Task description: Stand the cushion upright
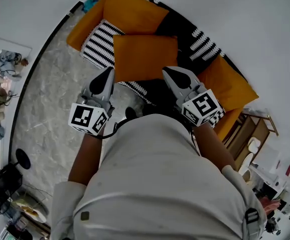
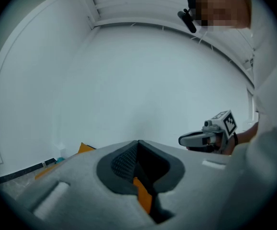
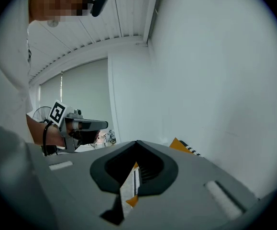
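**Both tools shut and empty, lined up on the cushion**

We hold the left gripper [image 1: 107, 74] and the right gripper [image 1: 168, 73] side by side, both aimed at the sofa [image 1: 171, 20], one toward each lower corner of the orange cushion [image 1: 145, 56]. Each has its jaws pressed together with nothing between them. The orange sliver past the jaws in each gripper view is fabric lying beyond, not something gripped. No view shows either tool touching the cushion.

The cushion sits in the middle of the sofa seat, near its front edge, partly over a striped cushion [image 1: 97, 44]. From above we cannot tell whether it lies flat or slumps.

We judge the wide spacing is meant to meet the cushion at both sides, so it tips up evenly toward the sofa's back edge rather than twisting. To pinch it, we would first need to open the jaws.
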Motion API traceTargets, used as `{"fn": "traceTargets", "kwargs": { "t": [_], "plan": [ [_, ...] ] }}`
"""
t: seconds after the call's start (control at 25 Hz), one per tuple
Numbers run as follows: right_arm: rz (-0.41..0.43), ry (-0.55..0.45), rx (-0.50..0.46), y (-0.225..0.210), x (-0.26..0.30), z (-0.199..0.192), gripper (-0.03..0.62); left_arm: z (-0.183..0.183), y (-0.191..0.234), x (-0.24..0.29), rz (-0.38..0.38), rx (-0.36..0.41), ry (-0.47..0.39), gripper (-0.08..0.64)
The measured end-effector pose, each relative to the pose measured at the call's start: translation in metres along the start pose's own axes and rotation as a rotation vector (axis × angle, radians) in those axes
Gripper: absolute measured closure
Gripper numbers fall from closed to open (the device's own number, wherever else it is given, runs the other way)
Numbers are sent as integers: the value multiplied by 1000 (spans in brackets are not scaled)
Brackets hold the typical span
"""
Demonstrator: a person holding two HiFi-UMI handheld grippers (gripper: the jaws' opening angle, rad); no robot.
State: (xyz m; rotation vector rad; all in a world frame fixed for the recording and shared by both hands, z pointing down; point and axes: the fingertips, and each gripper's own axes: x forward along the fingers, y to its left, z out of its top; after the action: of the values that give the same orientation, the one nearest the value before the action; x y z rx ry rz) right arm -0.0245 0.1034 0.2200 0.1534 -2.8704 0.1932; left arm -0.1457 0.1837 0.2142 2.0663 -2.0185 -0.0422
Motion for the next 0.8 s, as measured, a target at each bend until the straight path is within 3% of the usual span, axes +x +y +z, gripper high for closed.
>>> {"fn": "traceTargets", "kwargs": {
  "t": [0.32, 0.48, 0.8],
  "plan": [
    [30, 4, 1, -87, -2, 5, 581, 6, 0, 72, 44, 8, 24, 557],
    [77, 54, 17, -119, 1, -8, 581, 6, 1, 102, 71, 2, 32, 557],
    [92, 142, 33, -166, 39, -32, 581, -6, 24, 152, 42, -14, 102, 555]
  ]
}}
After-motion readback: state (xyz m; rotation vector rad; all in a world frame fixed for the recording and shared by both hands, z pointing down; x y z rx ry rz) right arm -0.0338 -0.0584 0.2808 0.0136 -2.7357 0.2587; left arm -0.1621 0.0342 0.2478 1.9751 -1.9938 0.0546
